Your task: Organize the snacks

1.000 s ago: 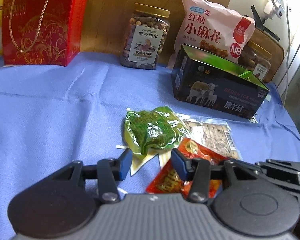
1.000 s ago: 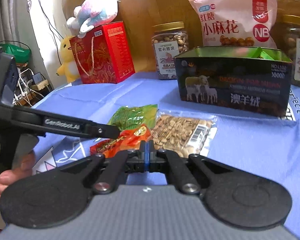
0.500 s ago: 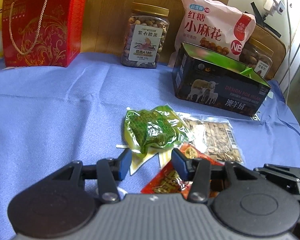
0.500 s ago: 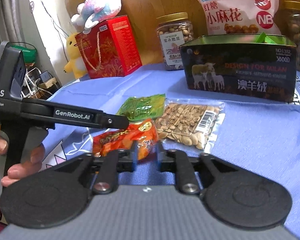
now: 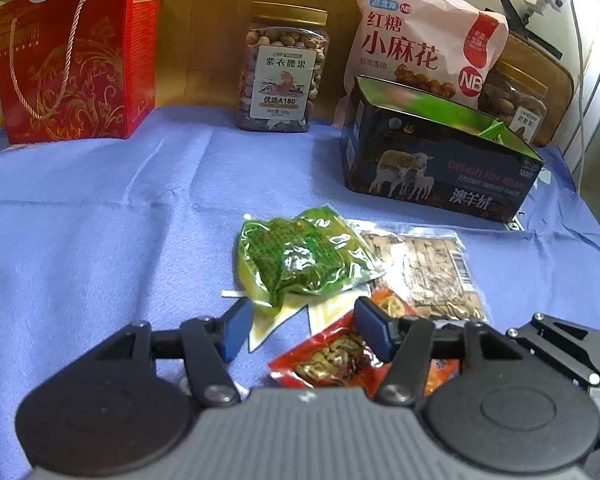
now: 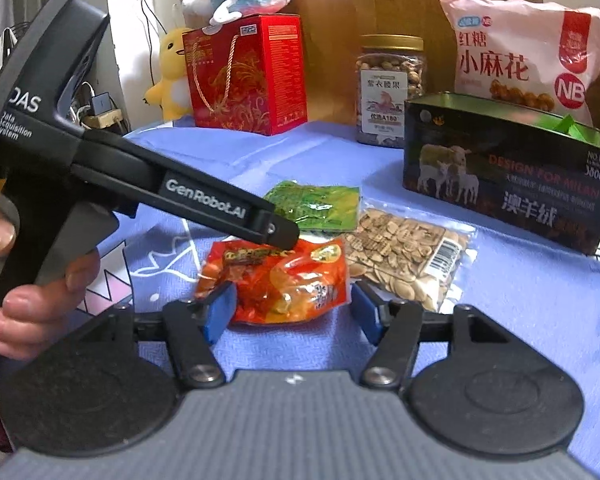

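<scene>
My left gripper (image 5: 300,330): wide open, low over the blue cloth (image 5: 100,220), holding nothing.
Green pack (image 5: 300,256): flat, just ahead.
My right gripper (image 6: 292,312): wide open, one finger each side of the red pack (image 6: 276,280).
Nut pack (image 6: 404,252): beside it.
Dark tin (image 6: 508,188): behind, open.

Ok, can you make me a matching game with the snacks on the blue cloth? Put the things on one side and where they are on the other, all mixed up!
Things:
1. red snack packet
2. green snack packet
3. clear bag of seeds
4. nut jar

Places:
A. standing at the back by the wooden wall
B. lying between the open fingers of the right gripper
C. lying nearest the dark sheep tin
D. lying just behind the red packet

Pairs: 1-B, 2-D, 3-C, 4-A
</scene>
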